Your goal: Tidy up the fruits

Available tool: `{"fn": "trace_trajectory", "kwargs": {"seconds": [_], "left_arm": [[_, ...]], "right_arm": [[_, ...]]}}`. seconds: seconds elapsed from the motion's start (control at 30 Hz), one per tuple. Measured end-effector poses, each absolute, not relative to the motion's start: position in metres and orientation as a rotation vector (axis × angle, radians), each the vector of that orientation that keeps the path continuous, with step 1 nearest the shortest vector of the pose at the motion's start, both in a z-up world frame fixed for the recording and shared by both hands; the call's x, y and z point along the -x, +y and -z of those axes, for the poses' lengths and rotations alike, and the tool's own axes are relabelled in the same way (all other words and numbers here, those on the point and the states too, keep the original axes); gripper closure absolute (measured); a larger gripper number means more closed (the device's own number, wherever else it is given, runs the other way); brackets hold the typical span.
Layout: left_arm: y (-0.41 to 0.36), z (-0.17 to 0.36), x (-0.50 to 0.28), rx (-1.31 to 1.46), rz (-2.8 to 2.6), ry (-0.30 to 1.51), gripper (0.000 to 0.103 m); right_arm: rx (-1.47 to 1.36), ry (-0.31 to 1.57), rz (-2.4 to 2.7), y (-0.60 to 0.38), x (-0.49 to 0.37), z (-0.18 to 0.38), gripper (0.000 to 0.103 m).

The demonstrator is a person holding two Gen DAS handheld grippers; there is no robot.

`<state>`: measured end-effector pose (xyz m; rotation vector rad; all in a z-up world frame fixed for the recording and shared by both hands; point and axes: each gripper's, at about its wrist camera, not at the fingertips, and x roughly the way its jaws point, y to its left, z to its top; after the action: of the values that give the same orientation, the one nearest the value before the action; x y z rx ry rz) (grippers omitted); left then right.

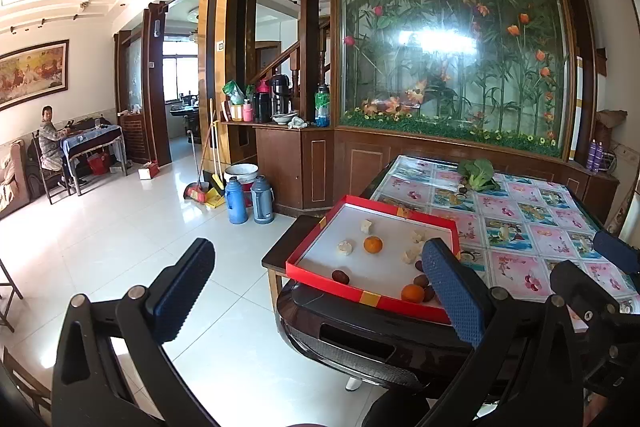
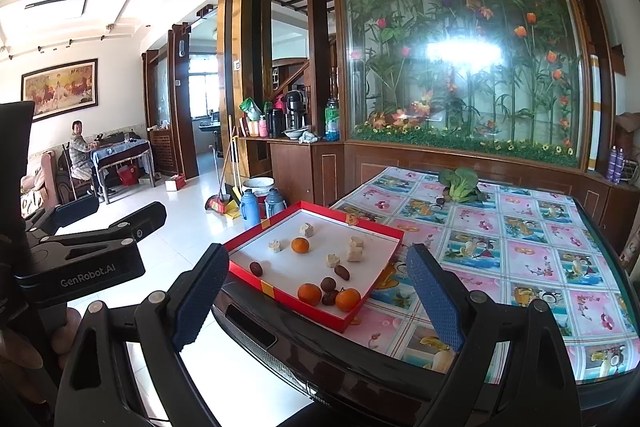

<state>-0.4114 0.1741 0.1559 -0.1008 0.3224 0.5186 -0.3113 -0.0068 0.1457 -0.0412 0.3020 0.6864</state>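
A red-rimmed white tray (image 1: 316, 269) (image 2: 280, 297) sits at the table's near left corner. It holds oranges (image 1: 373, 244) (image 2: 309, 293), dark red dates (image 1: 340, 276) (image 2: 256, 268) and pale lumpy pieces (image 1: 345, 247) (image 2: 354, 250). My left gripper (image 1: 316, 303) is open and empty, in front of the tray's near edge. My right gripper (image 2: 316, 307) is open and empty, its jaws either side of the tray's near corner, held above the table edge. The left gripper also shows at the left of the right wrist view (image 2: 108, 215).
The table (image 2: 520, 267) has a floral glass-covered top; a green leafy vegetable (image 2: 458, 185) lies at its far side. A chair back (image 1: 360, 343) stands against the near table edge. Thermos flasks (image 1: 250, 201) and brooms stand on the tiled floor. A person sits at a far table (image 1: 50, 139).
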Motion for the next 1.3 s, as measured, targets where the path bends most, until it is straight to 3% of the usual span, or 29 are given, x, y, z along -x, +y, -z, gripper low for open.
{"fn": "trace_trajectory", "kwargs": {"seconds": [1.3], "left_arm": [[0.1812, -0.1477, 0.4112, 0.102, -0.518, 0.359, 0.000]], "right_arm": [[0.039, 0.337, -0.668, -0.0050, 0.3088, -0.1415, 0.011]]}}
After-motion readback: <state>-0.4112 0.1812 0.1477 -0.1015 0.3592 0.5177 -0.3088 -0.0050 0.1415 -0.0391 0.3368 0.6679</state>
